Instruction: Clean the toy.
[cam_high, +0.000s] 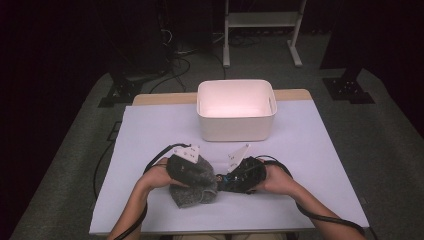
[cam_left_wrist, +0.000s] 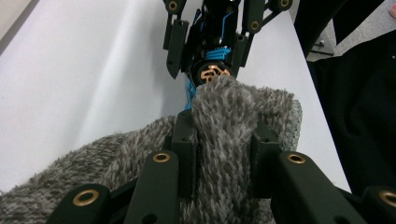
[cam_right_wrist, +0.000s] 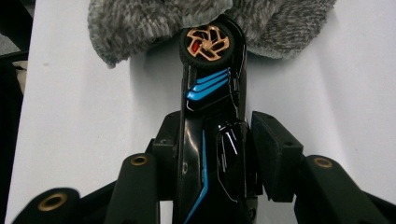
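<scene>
On the left, the left gripper (cam_high: 202, 172) has its jaws clamped on a fold of a fuzzy grey cloth (cam_high: 192, 187), which lies bunched on the white desk (cam_high: 150, 135) near the front edge. Just right of it, the right gripper (cam_high: 225, 181) has a black toy car (cam_right_wrist: 210, 140) with blue stripes between its jaws; can't tell if the pads actually press on it. The car's gold-rimmed wheel (cam_right_wrist: 206, 43) touches the cloth. Behind both sits a white bin (cam_high: 235, 125).

Worktop (cam_high: 150, 130) is covered with a white sheet, a wood edge exposed at the far side. Grey carpet floor (cam_high: 390, 150) is seen around it, lit centrally, surroundings dark. A white metal stand (cam_high: 262, 20) and loose cables (cam_high: 175, 60) are seen behind.
</scene>
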